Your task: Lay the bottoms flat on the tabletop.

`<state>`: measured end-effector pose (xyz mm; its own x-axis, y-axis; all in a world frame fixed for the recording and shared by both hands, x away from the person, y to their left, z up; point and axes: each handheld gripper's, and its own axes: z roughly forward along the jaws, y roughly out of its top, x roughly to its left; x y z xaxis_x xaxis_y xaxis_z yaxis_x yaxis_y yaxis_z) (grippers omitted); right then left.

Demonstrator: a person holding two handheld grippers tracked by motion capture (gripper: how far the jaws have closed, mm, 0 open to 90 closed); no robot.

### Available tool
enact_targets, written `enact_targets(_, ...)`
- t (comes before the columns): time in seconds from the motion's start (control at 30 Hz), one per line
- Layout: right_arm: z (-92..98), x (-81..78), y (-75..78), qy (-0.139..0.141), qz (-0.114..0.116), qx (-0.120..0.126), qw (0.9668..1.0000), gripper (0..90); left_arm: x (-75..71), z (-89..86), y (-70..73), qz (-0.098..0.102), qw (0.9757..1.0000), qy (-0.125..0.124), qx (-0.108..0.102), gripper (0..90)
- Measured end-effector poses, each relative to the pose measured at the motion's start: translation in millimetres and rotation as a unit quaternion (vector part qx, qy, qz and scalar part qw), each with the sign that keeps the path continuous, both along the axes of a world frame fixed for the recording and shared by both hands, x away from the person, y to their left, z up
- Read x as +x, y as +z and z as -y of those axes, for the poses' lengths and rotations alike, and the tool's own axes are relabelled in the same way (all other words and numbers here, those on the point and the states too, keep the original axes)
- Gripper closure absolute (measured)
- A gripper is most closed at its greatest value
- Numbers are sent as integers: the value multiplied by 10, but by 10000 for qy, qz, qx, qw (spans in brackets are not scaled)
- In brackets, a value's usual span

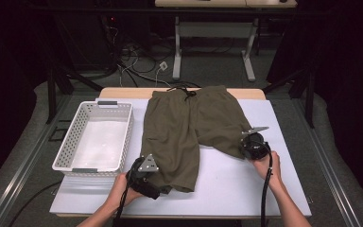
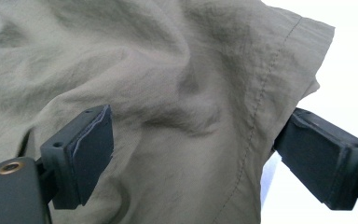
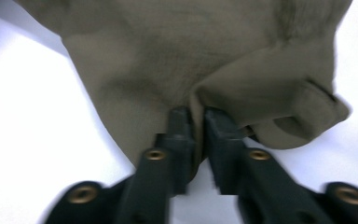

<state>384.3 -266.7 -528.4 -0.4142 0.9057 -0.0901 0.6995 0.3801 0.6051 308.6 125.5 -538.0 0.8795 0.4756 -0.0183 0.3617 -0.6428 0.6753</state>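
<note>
A pair of olive shorts (image 1: 184, 127) lies flat on the white table cover (image 1: 246, 184), waistband and drawstring toward the far edge. My left gripper (image 1: 158, 188) is at the hem of the near left leg. In the left gripper view it (image 2: 196, 135) stands open, wrinkled shorts fabric (image 2: 168, 70) lying between the wide-apart jaws and untouched by the pads. My right gripper (image 1: 242, 144) is at the hem of the right leg. In the right gripper view it (image 3: 198, 119) is shut on a raised fold of the shorts (image 3: 191, 51).
A white perforated basket (image 1: 125, 137) stands empty on the table's left side, close to the shorts. Bare white cover lies in front of and right of the shorts. Beyond the table are desk legs (image 1: 177, 52) and floor cables.
</note>
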Motion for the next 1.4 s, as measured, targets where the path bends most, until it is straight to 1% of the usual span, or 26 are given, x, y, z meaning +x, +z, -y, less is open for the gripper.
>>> enact_targets(0.1, 13, -18, 118, 6, 186, -9, 9998, 587, -2, 5, -2, 1, 10000, 8, -1, 116)
enact_targets(0.17, 28, -33, 201, -19, 359, -38, 9993, 485, -5, 9, -2, -2, 10000, -3, 21, 116)
enact_targets(0.27, 69, -27, 295, -131, 594, -19, 9981, 394, -7, 12, 5, 9, 10000, 3, 4, 116)
enact_targets(0.3, 85, -16, 319, -158, 616, 16, 9980, 367, -8, 12, 5, 15, 10000, 9, 3, 116)
enact_targets(0.33, 100, -1, 341, -172, 673, 51, 9976, 352, -8, 13, 3, 16, 10000, 7, 13, 116)
enact_targets(0.4, 114, 37, 376, -210, 796, 41, 9966, 332, -4, 18, -1, 18, 10000, 9, 19, 116)
enact_targets(0.47, 112, 90, 386, -195, 906, 110, 9956, 328, -2, 27, -4, -4, 10000, -1, 19, 116)
enact_targets(0.5, 96, 122, 378, -226, 892, 98, 9957, 320, -3, 34, -7, 10, 10000, -6, 28, 117)
enact_targets(0.57, 84, 199, 331, -284, 943, 94, 9951, 315, -2, 44, -15, -8, 10000, -14, 40, 117)
enact_targets(0.63, 83, 290, 244, -421, 816, 70, 9958, 309, 1, 47, -21, -22, 10000, -22, 64, 117)
enact_targets(0.67, 94, 325, 193, -462, 771, 113, 9959, 318, 1, 46, -24, -32, 10000, -25, 65, 117)
enact_targets(0.7, 103, 357, 138, -469, 691, 88, 9965, 342, 2, 44, -25, -41, 10000, -28, 64, 117)
enact_targets(0.73, 109, 379, 89, -499, 595, 50, 9970, 402, 4, 42, -26, -42, 10000, -36, 78, 117)
enact_targets(0.77, 116, 383, 53, -503, 547, 99, 9972, 474, 6, 39, -26, -47, 9999, -38, 84, 117)
enact_targets(0.8, 127, 383, 34, -470, 497, 170, 9975, 520, 6, 39, -26, -47, 9999, -38, 84, 117)
enact_targets(0.87, 140, 379, 29, -475, 488, 223, 9974, 660, 6, 34, -28, -48, 10000, -21, 75, 118)
enact_targets(0.9, 150, 373, 35, -454, 540, 252, 9972, 714, 5, 32, -29, -47, 10000, -25, 78, 118)
enact_targets(1.0, 147, 333, 68, -437, 579, 244, 9971, 865, 6, 28, -31, -59, 10000, -24, 69, 119)
enact_targets(1.07, 136, 298, 97, -409, 605, 238, 9970, 892, 2, 27, -29, -49, 10000, -42, 75, 119)
enact_targets(1.17, 104, 223, 168, -305, 682, 204, 9970, 898, 5, 20, -26, -41, 10000, -31, 64, 119)
enact_targets(1.33, 37, 42, 326, -95, 864, 211, 9960, 900, 7, 17, -28, -51, 10000, -39, 73, 119)
enact_targets(1.4, 16, -29, 371, 4, 881, 226, 9959, 900, 3, 21, -27, -46, 10000, -47, 70, 119)
